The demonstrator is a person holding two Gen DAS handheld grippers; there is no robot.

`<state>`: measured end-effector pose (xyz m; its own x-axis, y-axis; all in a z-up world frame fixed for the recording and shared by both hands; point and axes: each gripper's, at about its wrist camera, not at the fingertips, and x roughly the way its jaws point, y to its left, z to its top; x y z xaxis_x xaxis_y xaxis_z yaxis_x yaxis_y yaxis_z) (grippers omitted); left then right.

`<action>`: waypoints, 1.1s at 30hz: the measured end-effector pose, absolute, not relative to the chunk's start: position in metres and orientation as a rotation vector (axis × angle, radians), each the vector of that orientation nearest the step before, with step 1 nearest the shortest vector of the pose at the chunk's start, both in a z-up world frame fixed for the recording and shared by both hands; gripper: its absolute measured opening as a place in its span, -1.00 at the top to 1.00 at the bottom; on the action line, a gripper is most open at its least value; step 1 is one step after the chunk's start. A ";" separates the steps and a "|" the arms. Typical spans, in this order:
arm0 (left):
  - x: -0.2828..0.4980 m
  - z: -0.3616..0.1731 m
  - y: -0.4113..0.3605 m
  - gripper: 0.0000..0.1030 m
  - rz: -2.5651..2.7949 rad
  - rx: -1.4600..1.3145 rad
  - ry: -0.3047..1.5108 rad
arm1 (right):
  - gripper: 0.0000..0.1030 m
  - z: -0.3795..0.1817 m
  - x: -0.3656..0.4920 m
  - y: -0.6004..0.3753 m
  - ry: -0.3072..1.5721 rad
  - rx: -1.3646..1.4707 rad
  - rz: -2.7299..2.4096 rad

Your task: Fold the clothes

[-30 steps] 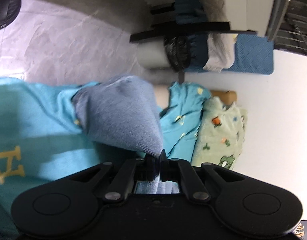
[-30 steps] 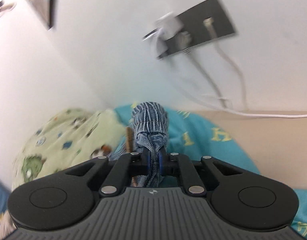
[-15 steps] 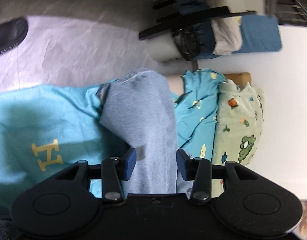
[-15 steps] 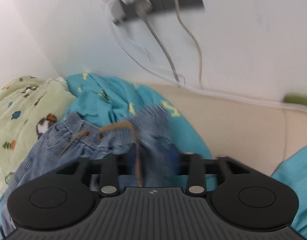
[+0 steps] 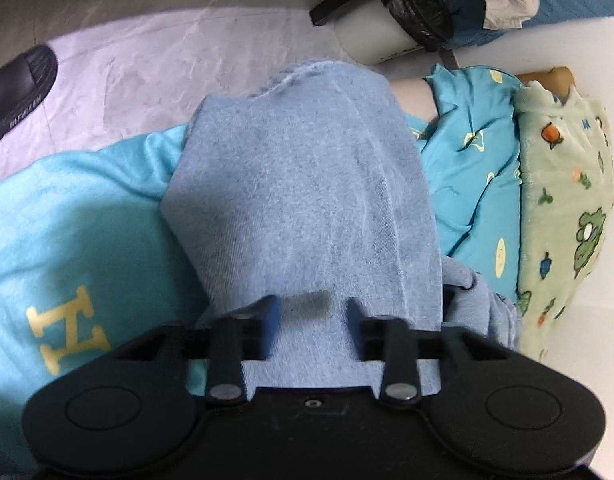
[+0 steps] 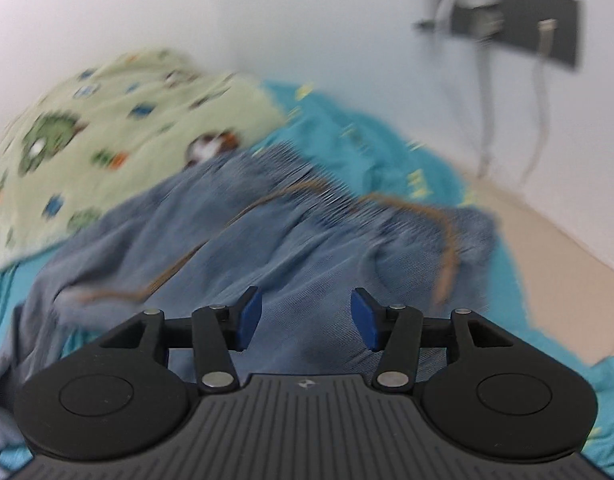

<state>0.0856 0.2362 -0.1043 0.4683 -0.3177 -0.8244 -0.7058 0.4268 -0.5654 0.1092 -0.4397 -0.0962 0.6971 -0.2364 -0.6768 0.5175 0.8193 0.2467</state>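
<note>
Denim fills the near field of both wrist views. The left gripper (image 5: 311, 320) has just been narrowing its jaws after letting go; they stand apart over a jeans leg (image 5: 303, 200), the cloth lying under and between them but not pinched. The right gripper (image 6: 305, 318) has just been widening; its blue pads (image 6: 249, 318) are clear of the jeans waistband (image 6: 307, 208), where a brown drawstring (image 6: 447, 248) trails loose. The jeans rest on a turquoise sheet (image 5: 75, 216) with gold lettering, so the step in hand looks like the release after laying one fold down. Next, I judge, both grippers need fresh holds on the doubled garment to fold it again, and the drawstring should be tucked clear first. Beyond the denim, a green cartoon blanket (image 6: 107, 128) sits just beside it in both views. Only the left view reaches the floor, a black sandal (image 5: 15, 88) and a white bin (image 5: 379, 32); only the right shows the wall plate (image 6: 519, 36) with hanging cables.
</note>
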 end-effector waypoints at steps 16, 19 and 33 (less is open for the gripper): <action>0.083 -0.074 0.209 -0.05 0.153 -1.049 0.960 | -0.16 -0.124 0.129 -0.190 0.750 0.029 0.703; 0.084 -0.075 0.211 -0.05 0.174 -1.043 0.971 | -0.16 -0.135 0.135 -0.155 0.715 -0.080 0.741; 0.081 -0.062 0.213 -0.19 0.205 -1.000 0.873 | 0.95 -0.097 0.066 -0.149 0.537 -0.232 1.031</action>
<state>0.0806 0.2126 -0.0624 0.6545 -0.2257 -0.7216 -0.5237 0.5530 -0.6480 0.0663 -0.1493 -0.0974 0.4002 0.7506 -0.5258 -0.8610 0.5044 0.0647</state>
